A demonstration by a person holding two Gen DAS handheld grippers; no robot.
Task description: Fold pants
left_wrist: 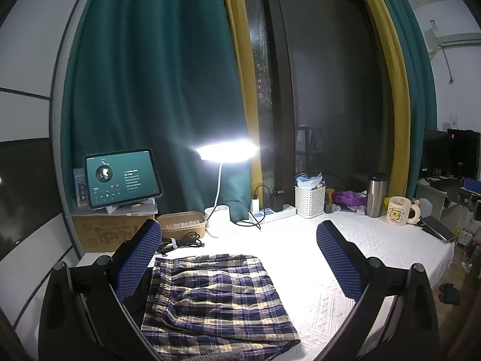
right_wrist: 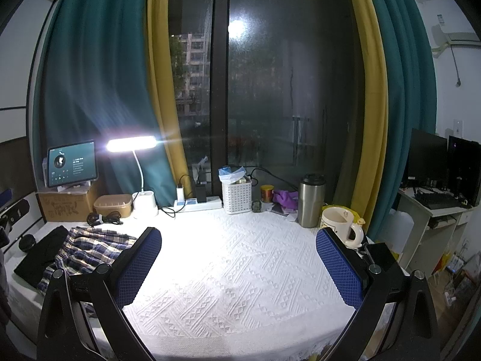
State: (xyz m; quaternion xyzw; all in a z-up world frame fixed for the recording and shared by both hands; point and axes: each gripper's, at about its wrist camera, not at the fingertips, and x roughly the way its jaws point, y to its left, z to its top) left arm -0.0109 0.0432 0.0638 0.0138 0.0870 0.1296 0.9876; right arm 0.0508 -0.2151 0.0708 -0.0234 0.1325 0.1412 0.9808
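Two grippers: both sit low over a table covered by a white textured cloth (right_wrist: pixel 234 255), each with its blue-padded fingers spread wide and nothing between them.
Left gripper (left_wrist: pixel 239 234): fingers apart, held above the pants, one finger to each side of the fabric from this view; whether a pad touches the cloth I cannot tell.
Right gripper (right_wrist: pixel 239 242): fingers apart, over bare tablecloth, well to the right of the pants.
Pants (left_wrist: pixel 216 297): blue, white and yellow plaid, lying folded into a rough rectangle at the left part of the table, gathered waistband along the left edge.
Dark item (right_wrist: pixel 40 255): flat and black, under or just beside the left edge of the pants; which, I cannot tell.
Desk lamp (left_wrist: pixel 227 150): lit, on a white base behind the pants.
Tablet (left_wrist: pixel 121 177): screen on, propped on a cardboard box (left_wrist: pixel 111 231) at far left.
Back row: white basket (left_wrist: pixel 309 201), steel tumbler (left_wrist: pixel 375 195), cream mug (left_wrist: pixel 399 210).
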